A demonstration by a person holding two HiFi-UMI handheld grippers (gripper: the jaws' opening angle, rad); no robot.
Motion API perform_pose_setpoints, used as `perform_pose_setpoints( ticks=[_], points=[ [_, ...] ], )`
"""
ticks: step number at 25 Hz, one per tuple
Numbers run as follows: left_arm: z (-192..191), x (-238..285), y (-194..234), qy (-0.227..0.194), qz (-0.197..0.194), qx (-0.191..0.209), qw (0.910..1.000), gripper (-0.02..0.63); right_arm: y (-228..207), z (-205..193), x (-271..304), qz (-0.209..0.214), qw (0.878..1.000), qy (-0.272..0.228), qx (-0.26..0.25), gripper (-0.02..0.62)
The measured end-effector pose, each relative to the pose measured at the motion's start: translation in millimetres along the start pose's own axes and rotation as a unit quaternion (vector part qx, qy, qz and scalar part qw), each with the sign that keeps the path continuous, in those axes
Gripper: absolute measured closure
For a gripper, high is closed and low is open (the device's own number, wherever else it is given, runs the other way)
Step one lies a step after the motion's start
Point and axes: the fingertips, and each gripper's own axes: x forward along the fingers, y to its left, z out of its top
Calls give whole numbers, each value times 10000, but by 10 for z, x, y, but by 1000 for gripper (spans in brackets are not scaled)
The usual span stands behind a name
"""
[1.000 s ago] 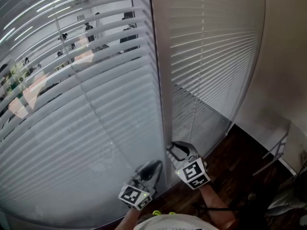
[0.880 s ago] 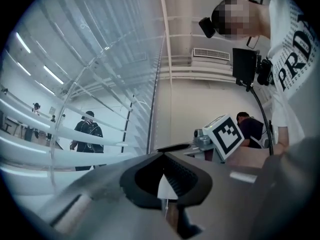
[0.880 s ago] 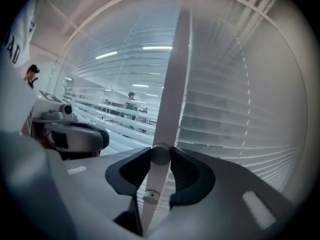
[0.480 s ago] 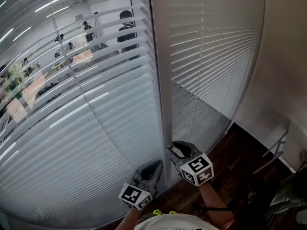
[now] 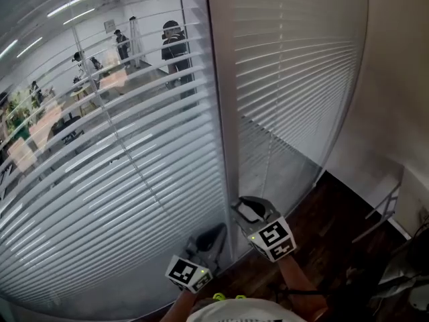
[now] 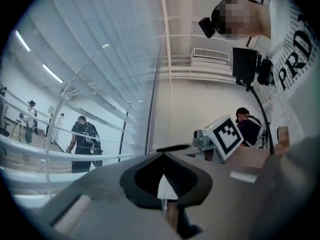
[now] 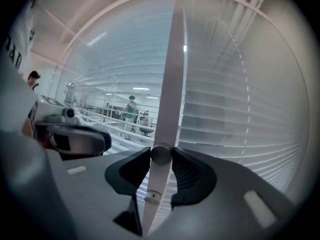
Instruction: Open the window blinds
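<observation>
The slats of the left blinds (image 5: 134,180) have tipped flatter over the last second. The office beyond, with a person (image 5: 173,49) standing in it, now shows through far more plainly. I'd judge the opening well under way, though the right blinds (image 5: 295,66) are shut. The right gripper (image 7: 161,156) has its fingers clamped on the wand (image 7: 169,84), which hangs by the post (image 5: 224,126) between the two blinds. The left gripper (image 6: 162,176) sits just beside it, fingers together on nothing I can make out. No container is in play here.
</observation>
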Motion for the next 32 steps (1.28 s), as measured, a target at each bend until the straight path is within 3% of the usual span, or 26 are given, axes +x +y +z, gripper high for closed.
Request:
perform_pose_setpoints(
  ticks=[4, 7, 9, 11, 13, 15, 17, 21, 26, 32],
  points=[
    [44, 17, 18, 0, 72, -44, 10000, 615, 69, 25, -41, 14, 9946, 245, -1013, 451],
    [46, 27, 28, -8, 73, -48, 10000, 615, 140, 22, -60, 25, 9769, 455, -2088, 437],
    [44, 30, 34, -1, 77, -42, 10000, 615, 176, 5, -54, -75, 9531, 610, -2964, 430],
    [45, 38, 34, 7, 79, -43, 10000, 615, 167, -17, -35, -308, 9168, 782, -3903, 430],
    [51, 44, 19, 14, 76, -52, 10000, 615, 137, -33, -19, -531, 8860, 900, -4518, 454],
    [52, 47, 1, 20, 65, -52, 10000, 615, 127, -35, -11, -625, 8768, 899, -4683, 457],
    [38, 42, -3, 21, 45, -37, 10000, 615, 124, -33, -5, -641, 8837, 853, -4557, 457],
    [19, 20, 19, 20, 59, -22, 10000, 615, 113, -17, -2, -542, 9164, 707, -3902, 460],
    [37, 9, 30, 31, 132, -50, 9999, 615, 110, -18, 0, -454, 9423, 634, -3254, 460],
    [27, 45, -2, 34, 93, -47, 9999, 615, 87, -22, 12, -402, 9484, 606, -3086, 460]
  ],
)
